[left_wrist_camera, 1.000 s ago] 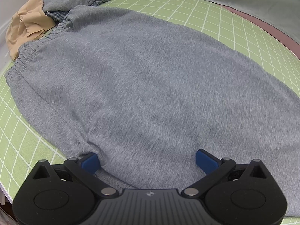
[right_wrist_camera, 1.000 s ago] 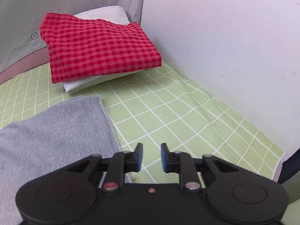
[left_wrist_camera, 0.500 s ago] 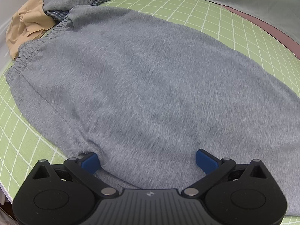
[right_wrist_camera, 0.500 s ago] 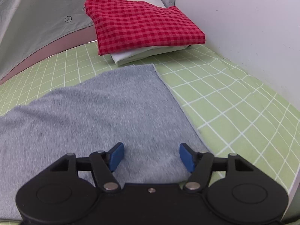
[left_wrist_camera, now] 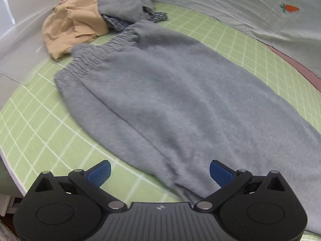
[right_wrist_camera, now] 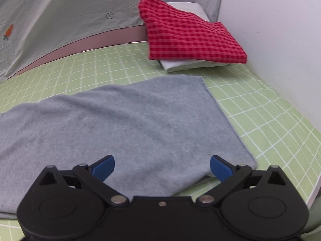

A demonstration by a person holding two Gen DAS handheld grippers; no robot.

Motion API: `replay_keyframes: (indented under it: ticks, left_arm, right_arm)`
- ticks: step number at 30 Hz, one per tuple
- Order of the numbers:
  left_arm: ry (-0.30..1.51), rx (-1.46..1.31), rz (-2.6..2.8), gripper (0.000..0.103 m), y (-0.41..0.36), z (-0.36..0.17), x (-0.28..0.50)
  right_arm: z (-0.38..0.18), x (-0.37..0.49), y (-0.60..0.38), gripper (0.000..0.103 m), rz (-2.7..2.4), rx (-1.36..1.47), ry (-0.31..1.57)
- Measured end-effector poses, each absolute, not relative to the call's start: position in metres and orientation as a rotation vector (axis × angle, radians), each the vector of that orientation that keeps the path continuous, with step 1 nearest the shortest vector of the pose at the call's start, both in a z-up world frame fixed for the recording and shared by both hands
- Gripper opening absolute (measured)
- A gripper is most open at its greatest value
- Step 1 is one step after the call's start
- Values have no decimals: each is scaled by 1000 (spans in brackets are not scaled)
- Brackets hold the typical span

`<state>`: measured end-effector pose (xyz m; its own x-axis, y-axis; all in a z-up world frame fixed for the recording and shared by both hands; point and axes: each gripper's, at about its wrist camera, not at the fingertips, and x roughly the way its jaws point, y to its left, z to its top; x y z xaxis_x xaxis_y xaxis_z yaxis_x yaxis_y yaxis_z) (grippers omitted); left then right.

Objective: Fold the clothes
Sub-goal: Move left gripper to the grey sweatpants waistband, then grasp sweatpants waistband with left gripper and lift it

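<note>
Beyond the grey sweatpants, red checked cloth on white stack.

The left wrist view looks low and forward over its spread left claw toward the gathered waistband of the grey trousers and a clothes heap beyond. The right wrist view looks close over the right claw toward the hem end and a red checked stack. The 2 views share the trousers and the green grid mat.

A green gridded mat meets a white wall.
</note>
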<state>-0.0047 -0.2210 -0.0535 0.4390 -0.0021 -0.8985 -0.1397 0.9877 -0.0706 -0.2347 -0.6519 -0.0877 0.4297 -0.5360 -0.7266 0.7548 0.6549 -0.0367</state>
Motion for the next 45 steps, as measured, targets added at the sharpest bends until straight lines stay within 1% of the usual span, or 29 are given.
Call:
replay_keyframes:
  ticks: [9, 14, 18, 24, 26, 29, 31, 35, 37, 40, 45]
  left_arm:
    - [1063, -224, 199, 103, -101, -49, 25]
    - [999, -238, 186, 103, -56, -45, 57]
    - [961, -205, 132, 102, -41, -43, 85]
    - [890, -123, -33, 102, -40, -41, 118]
    - [870, -108, -102, 100, -42, -40, 127]
    - [864, -101, -205, 94, -45, -43, 138]
    - [874, -83, -256, 82, -49, -47, 146]
    - [893, -84, -304, 72, -46, -57, 156]
    - [907, -110, -327, 57, -40, -59, 160]
    - [937, -114, -338, 47, -30, -60, 162]
    - [1006, -94, -445, 46, -16, -60, 161]
  right_arm:
    - [-88, -186, -572, 103, -774, 392, 766]
    - [-88, -168, -532, 103, -777, 373, 800]
    - [-88, -153, -512, 103, -804, 373, 821]
    - [-82, -131, -487, 103, -836, 363, 833]
    - [-81, -125, -479, 103, -840, 358, 843]
    - [-80, -116, -469, 103, -848, 365, 848]
    - [-80, -112, -462, 103, -853, 369, 852]
    - [-81, -106, -451, 103, -859, 371, 863]
    - [-81, -105, -446, 103, -863, 372, 869]
    - [-81, -105, -441, 103, -870, 374, 874]
    - [-83, -106, -433, 103, -876, 377, 892]
